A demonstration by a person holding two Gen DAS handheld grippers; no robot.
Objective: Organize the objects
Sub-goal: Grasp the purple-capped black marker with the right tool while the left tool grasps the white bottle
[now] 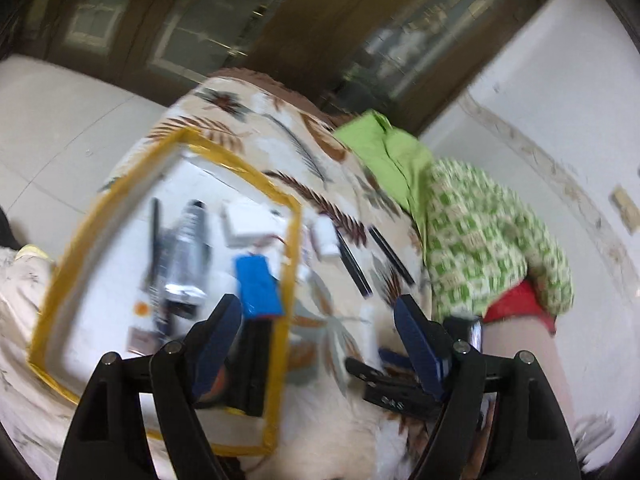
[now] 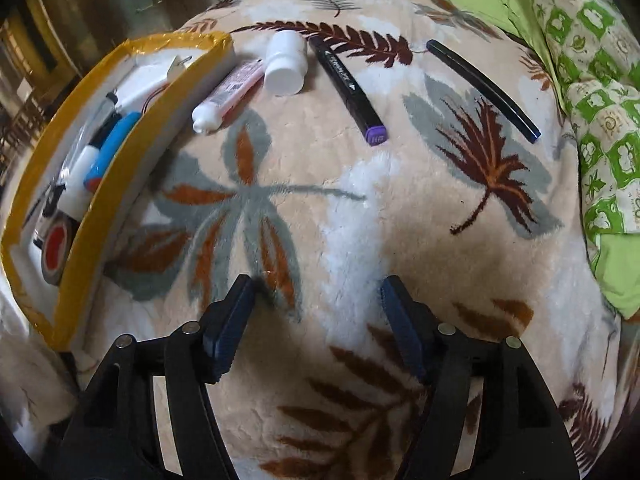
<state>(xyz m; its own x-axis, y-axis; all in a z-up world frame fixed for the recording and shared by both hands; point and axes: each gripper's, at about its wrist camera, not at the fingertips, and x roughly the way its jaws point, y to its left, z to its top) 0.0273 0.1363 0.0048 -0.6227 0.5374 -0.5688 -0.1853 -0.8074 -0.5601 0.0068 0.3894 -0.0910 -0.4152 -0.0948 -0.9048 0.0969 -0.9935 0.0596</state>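
A white box with a yellow taped rim (image 2: 116, 176) stands on a leaf-patterned blanket (image 2: 400, 208). It holds a blue block (image 2: 112, 148), a white marker (image 2: 82, 176) and a roll of tape with a red core (image 2: 56, 248). On the blanket beside it lie a white and pink tube (image 2: 228, 94), a white bottle (image 2: 286, 64), a black marker with a purple end (image 2: 350, 90) and a dark pen (image 2: 484, 90). My right gripper (image 2: 316, 320) hangs open and empty over bare blanket. In the blurred left wrist view my left gripper (image 1: 318, 308) is open and empty by the box rim (image 1: 290, 272), near the blue block (image 1: 258, 284).
Green patterned bedding (image 2: 600, 120) lies along the blanket's right side. In the left wrist view a person's forearm with a red cuff (image 1: 516, 308) shows at the right, with pale floor (image 1: 60, 128) and dark wooden doors (image 1: 280, 20) beyond.
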